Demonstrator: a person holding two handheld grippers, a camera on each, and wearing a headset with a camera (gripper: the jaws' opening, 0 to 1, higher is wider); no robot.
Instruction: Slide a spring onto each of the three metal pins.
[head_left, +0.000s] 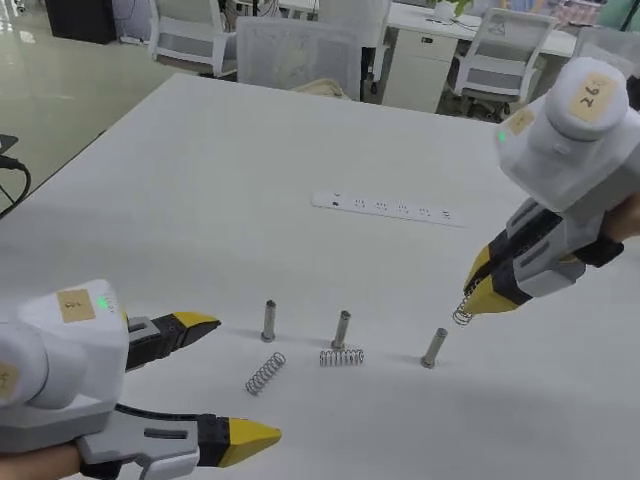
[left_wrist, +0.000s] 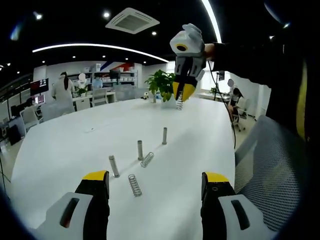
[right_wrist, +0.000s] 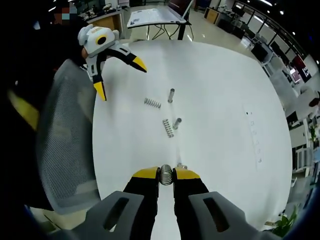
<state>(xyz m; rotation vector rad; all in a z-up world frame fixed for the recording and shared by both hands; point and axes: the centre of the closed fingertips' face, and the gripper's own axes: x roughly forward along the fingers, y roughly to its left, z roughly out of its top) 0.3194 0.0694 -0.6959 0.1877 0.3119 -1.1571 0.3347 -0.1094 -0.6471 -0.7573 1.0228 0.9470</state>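
Note:
Three short metal pins stand upright in a row on the white table: left pin (head_left: 268, 321), middle pin (head_left: 341, 330), right pin (head_left: 434, 348). One loose spring (head_left: 265, 373) lies in front of the left pin, and another spring (head_left: 341, 357) lies at the foot of the middle pin. My right gripper (head_left: 485, 290) hangs above and just right of the right pin, shut on a third spring (head_left: 462, 313) that points down; this held spring (right_wrist: 166, 176) sits between the yellow tips. My left gripper (head_left: 225, 380) is open at the near left, with nothing between its jaws.
A white power strip (head_left: 390, 208) lies flat beyond the pins. Office chairs (head_left: 297, 52) stand along the table's far edge. A grey mesh chair (left_wrist: 270, 165) is close to the near table edge.

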